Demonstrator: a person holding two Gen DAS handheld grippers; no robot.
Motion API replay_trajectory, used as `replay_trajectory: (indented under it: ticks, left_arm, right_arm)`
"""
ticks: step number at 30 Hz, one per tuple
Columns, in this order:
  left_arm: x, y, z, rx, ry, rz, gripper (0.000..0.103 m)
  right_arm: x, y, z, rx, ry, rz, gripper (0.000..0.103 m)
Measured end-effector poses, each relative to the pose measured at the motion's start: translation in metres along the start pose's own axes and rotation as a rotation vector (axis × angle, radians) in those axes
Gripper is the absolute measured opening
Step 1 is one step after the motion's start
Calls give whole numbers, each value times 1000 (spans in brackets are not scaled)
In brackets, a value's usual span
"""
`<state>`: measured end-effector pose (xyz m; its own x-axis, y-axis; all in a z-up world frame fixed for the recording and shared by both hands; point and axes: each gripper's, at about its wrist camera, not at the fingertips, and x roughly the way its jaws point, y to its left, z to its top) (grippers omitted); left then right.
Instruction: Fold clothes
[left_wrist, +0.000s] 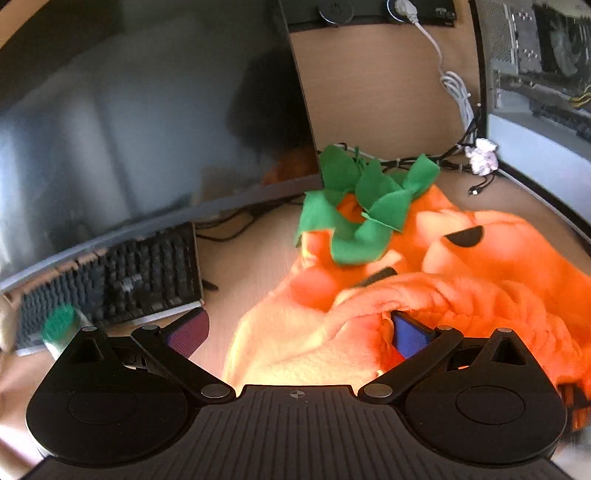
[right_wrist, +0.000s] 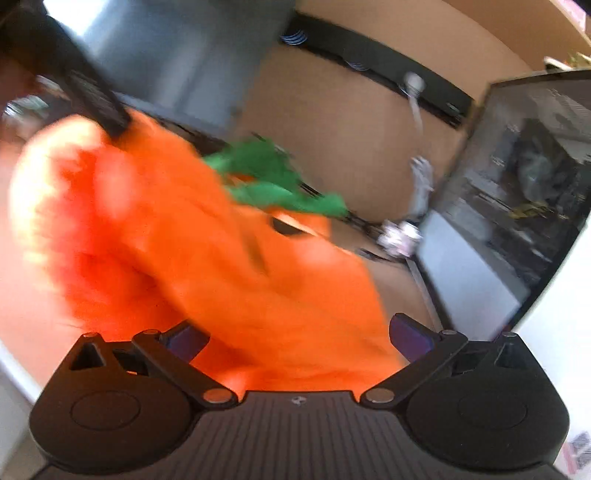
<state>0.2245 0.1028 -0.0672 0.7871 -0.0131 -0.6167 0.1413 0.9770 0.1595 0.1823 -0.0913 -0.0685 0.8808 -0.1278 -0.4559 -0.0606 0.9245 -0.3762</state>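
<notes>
— Wooden desk (left_wrist: 255, 258) under us, with a keyboard (left_wrist: 122, 280) at the left and a computer case (right_wrist: 517, 206) at the right.

— We see the orange pumpkin costume (left_wrist: 461, 266) bunched between them, its green leaf collar (left_wrist: 362, 199) toward the back.

— Our left gripper (left_wrist: 299, 332) stands wide, fleece lying against its right finger (left_wrist: 410, 332).

— Our right gripper (right_wrist: 299, 338) is spread wide too, blurred orange cloth filling the gap; we cannot tell whether it grips

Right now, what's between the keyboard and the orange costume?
Left wrist view: bare desk between keyboard and orange costume; black cables cross only at the far end.
</notes>
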Motion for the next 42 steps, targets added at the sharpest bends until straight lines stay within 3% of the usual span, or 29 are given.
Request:
replay_trajectory:
  ticks: [2,4,6,8,10,13,15,20,24,26,28,31,35,39,42]
  left_arm:
    - [-1,-10,-17,-9,22,-84,103]
    - [4,-33,-35,91,45,-55,103]
    - [12,-48,-47,228,30,78,103]
    - [20,-41,-46,305,-6,221,103]
    - [18,-15,-31,283,-24,282,103]
    - [-23,37,15,153,-94,212,103]
    - [-69,59,53,127,-198,193,103]
    - [-212,74,131,121,-577,211,103]
    - [-283,57,146,131,-801,292,103]
    - [-305,52,144,124,-861,324,103]
    - [-316,50,140,114,-880,336,103]
    - [-310,47,143,120,-837,341,103]
    - [-276,61,160,132,-769,367,103]
    - [-256,70,192,156,-754,400,103]
    - [-264,76,207,131,-795,380,103]
  right_arm:
    - [11,2,-8,-16,1,-86,103]
    - [8,-15,0,50,-56,-140,103]
    - [2,-25,7,69,-106,-167,103]
    - [2,-26,7,-17,-134,-220,103]
    - [6,-29,2,-107,-143,-282,103]
    - [-9,-51,4,-131,-180,-282,103]
    - [-32,-66,23,-153,-257,-293,103]
    - [-129,-121,106,-116,-593,-371,103]
    - [-188,-153,149,-74,-772,-394,103]
    - [-208,-162,161,-73,-832,-410,103]
    - [-216,-164,161,-97,-858,-433,103]
    - [-222,-168,159,-115,-861,-424,103]
    - [-183,-171,175,-121,-817,-405,103]
    - [-150,-168,207,-133,-807,-468,103]
    - [-141,-171,235,-122,-841,-520,103]
